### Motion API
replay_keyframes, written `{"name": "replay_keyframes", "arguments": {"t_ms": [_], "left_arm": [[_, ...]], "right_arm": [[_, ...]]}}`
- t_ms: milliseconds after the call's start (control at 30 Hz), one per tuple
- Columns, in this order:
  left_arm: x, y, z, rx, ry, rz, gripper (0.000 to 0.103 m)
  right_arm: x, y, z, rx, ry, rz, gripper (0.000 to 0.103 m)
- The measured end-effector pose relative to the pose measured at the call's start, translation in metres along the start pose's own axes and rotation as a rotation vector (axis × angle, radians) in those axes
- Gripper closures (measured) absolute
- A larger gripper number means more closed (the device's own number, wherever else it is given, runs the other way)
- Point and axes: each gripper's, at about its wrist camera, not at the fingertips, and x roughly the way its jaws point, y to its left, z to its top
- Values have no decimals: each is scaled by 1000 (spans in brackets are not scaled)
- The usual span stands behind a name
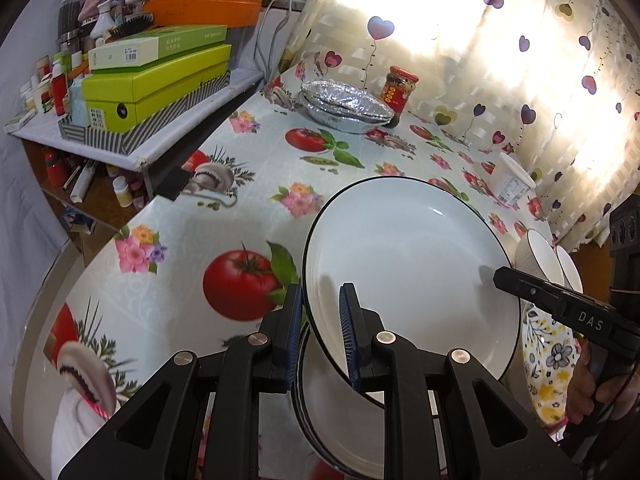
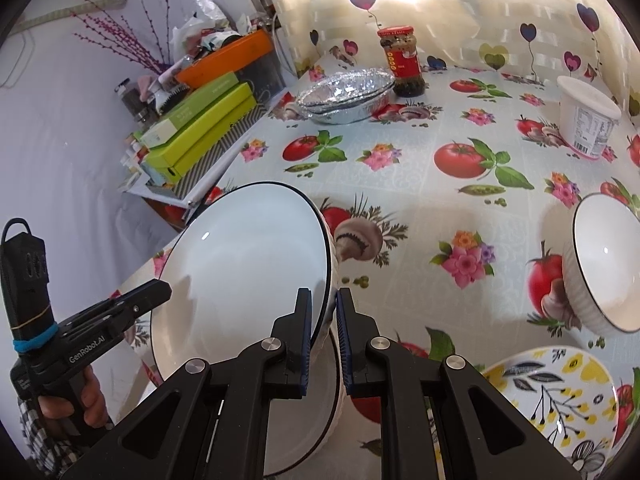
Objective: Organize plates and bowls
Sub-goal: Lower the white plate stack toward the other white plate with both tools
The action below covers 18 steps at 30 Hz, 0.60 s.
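Observation:
A white plate with a black rim (image 1: 412, 268) is held tilted above a stack of like plates (image 1: 320, 412). My left gripper (image 1: 320, 336) is shut on its near left rim. My right gripper (image 2: 324, 336) is shut on the opposite rim of the same plate (image 2: 248, 264). A white ribbed bowl (image 2: 604, 264) lies tipped on its side at the right, also in the left wrist view (image 1: 536, 256). A floral plate (image 2: 556, 400) lies flat at the lower right, also in the left wrist view (image 1: 548, 364).
Foil trays (image 2: 344, 96) and a red-lidded jar (image 2: 404, 60) stand at the back of the table (image 2: 400, 160). A white tub (image 2: 588, 120) stands at the right. A cluttered shelf with green boxes (image 1: 156, 80) is at the left. A heart-patterned curtain (image 1: 520, 60) hangs behind.

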Motion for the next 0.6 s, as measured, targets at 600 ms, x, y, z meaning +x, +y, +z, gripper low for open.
{"name": "replay_keyframes", "arguments": {"t_ms": [600], "left_arm": [[-6, 3, -26, -22, 12, -16, 83]], "right_arm": [[-3, 2, -29, 5, 4, -16, 90]]}}
